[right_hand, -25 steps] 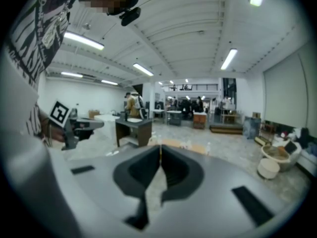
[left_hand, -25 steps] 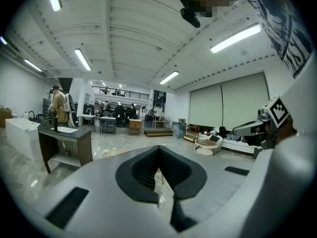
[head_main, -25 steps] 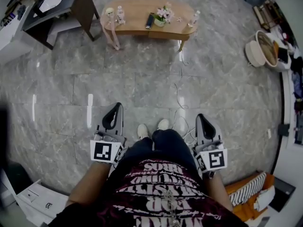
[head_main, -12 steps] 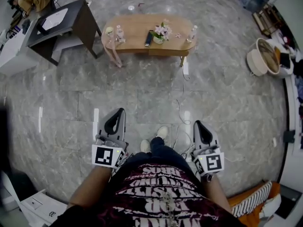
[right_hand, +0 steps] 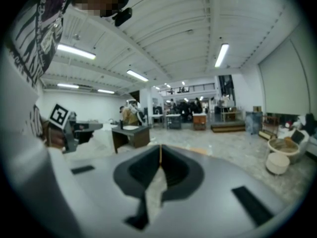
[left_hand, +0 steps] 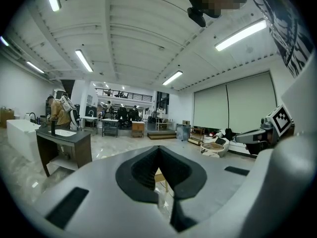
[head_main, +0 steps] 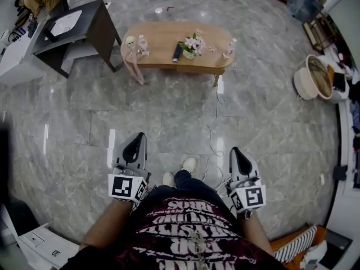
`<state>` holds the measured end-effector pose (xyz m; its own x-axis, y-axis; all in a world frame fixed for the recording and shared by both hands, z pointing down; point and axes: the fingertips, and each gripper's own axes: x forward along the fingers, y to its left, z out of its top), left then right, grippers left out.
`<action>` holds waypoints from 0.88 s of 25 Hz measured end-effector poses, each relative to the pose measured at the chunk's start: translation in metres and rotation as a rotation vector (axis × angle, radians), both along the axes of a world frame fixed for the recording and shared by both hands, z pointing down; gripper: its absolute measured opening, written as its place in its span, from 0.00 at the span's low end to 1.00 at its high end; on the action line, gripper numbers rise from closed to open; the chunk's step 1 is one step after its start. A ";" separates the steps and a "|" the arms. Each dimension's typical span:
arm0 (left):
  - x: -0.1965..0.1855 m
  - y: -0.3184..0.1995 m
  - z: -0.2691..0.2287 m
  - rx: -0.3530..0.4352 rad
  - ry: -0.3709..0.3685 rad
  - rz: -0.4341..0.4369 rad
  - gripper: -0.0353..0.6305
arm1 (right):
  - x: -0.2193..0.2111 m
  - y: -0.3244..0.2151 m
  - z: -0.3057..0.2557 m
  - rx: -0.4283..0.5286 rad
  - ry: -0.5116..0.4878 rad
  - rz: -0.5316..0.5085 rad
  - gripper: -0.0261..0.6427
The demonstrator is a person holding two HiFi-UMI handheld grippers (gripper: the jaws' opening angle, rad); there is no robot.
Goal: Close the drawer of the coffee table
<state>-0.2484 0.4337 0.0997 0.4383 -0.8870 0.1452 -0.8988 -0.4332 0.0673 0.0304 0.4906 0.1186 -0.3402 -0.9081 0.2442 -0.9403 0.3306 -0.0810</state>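
A grey marble-tiled floor (head_main: 169, 111) fills a wide, open hall lit by ceiling strip lights. The person stands well back from one oval wooden coffee table (head_main: 163, 35), which sits at the far side of the floor. From here the table's drawer cannot be made out, so whether it is open or shut cannot be told.

On the tabletop there are two clear bottles, one near the left end (head_main: 142, 43) and one near the right end (head_main: 229, 46). There are also one small pot of pink flowers (head_main: 192, 44) and one dark remote-like bar (head_main: 177, 51) just beside it. One dark desk (head_main: 84, 24) stands to the left of the table. One white power strip (head_main: 220, 84) lies on the floor by the table's right leg, with its cable (head_main: 210, 129) trailing towards the person's two pale shoes (head_main: 189, 163).

There are two grippers, both held low at the person's sides and pointing towards the table, well apart from it. The left gripper (head_main: 138, 136) has its jaws pressed together with nothing between them, as its own view shows. The right gripper (head_main: 235, 150) is likewise pressed together and empty. One round basket (head_main: 311, 77) sits off to the right.
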 end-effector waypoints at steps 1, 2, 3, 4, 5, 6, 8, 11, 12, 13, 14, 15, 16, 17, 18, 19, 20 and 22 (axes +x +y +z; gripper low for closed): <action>0.001 -0.004 0.000 0.003 -0.001 -0.001 0.09 | 0.000 -0.006 -0.001 0.007 0.003 -0.007 0.09; 0.002 -0.008 -0.001 0.008 -0.002 -0.003 0.09 | 0.000 -0.012 -0.001 0.013 0.005 -0.014 0.09; 0.002 -0.012 -0.002 0.011 -0.003 -0.005 0.09 | 0.000 -0.017 -0.001 0.017 0.004 -0.020 0.09; 0.003 -0.015 -0.003 0.014 -0.006 -0.007 0.09 | 0.000 -0.022 -0.002 0.020 0.003 -0.025 0.09; 0.004 -0.019 -0.005 0.017 -0.011 -0.010 0.09 | 0.001 -0.027 -0.003 0.024 0.001 -0.030 0.09; 0.005 -0.024 -0.006 0.021 -0.016 -0.013 0.09 | 0.002 -0.032 -0.005 0.030 -0.001 -0.036 0.09; 0.009 -0.034 -0.009 0.029 -0.022 -0.025 0.09 | 0.007 -0.043 -0.008 0.043 -0.006 -0.048 0.09; 0.016 -0.045 -0.012 0.031 -0.021 -0.046 0.09 | 0.017 -0.056 -0.012 0.061 -0.016 -0.057 0.09; 0.018 -0.047 -0.013 0.031 -0.023 -0.051 0.09 | 0.021 -0.059 -0.013 0.066 -0.020 -0.059 0.09; 0.020 -0.048 -0.013 0.032 -0.025 -0.054 0.09 | 0.024 -0.062 -0.014 0.069 -0.022 -0.059 0.09; 0.024 -0.049 -0.013 0.033 -0.028 -0.055 0.09 | 0.028 -0.064 -0.014 0.069 -0.023 -0.058 0.09; 0.028 -0.050 -0.013 0.031 -0.031 -0.054 0.09 | 0.032 -0.066 -0.013 0.065 -0.024 -0.055 0.09; 0.031 -0.051 -0.012 0.028 -0.034 -0.051 0.09 | 0.036 -0.067 -0.012 0.060 -0.028 -0.052 0.09; 0.034 -0.051 -0.011 0.022 -0.037 -0.047 0.09 | 0.039 -0.067 -0.011 0.053 -0.033 -0.049 0.09; 0.037 -0.051 -0.011 0.017 -0.039 -0.044 0.09 | 0.041 -0.067 -0.010 0.046 -0.039 -0.047 0.09; 0.040 -0.052 -0.011 0.014 -0.041 -0.040 0.09 | 0.044 -0.066 -0.009 0.038 -0.044 -0.045 0.09; 0.042 -0.053 -0.011 0.011 -0.043 -0.037 0.09 | 0.046 -0.066 -0.007 0.031 -0.048 -0.044 0.09; 0.047 -0.058 -0.010 0.005 -0.050 -0.029 0.09 | 0.049 -0.068 -0.002 0.017 -0.050 -0.043 0.09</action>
<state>-0.2016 0.3761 0.0898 0.4049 -0.9000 0.1613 -0.9131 -0.4072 0.0200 0.0794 0.4230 0.1170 -0.3904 -0.8961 0.2109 -0.9201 0.3722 -0.1220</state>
